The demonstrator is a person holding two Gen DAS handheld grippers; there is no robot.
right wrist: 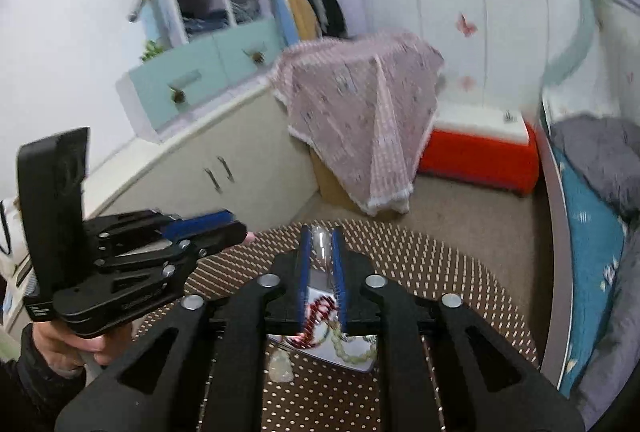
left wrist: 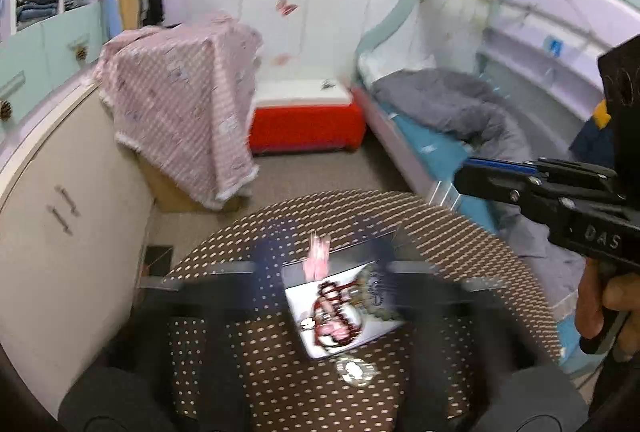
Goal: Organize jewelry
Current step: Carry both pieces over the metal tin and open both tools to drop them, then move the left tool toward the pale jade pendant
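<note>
A small shiny tray (left wrist: 298,298) lies on a round table under a brown dotted cloth (left wrist: 264,388). It holds dark red beads (left wrist: 330,294) and pale green beads (right wrist: 354,354). A pale round pendant (left wrist: 355,372) rests on the cloth in front of the tray. My left gripper (left wrist: 324,272) is blurred, and its fingers stand wide apart on either side of the tray, so it is open with nothing held. My right gripper (right wrist: 321,238) hovers over the tray with its blue pads (right wrist: 305,272) a narrow gap apart. Only the tray's shiny far wall shows between them.
A cream cupboard (left wrist: 60,232) stands to the left and a box draped in pink checked cloth (left wrist: 188,111) stands behind the table. A red storage box (left wrist: 306,123) sits by the far wall. A bed with a grey blanket (left wrist: 448,107) runs along the right. Carpet lies between.
</note>
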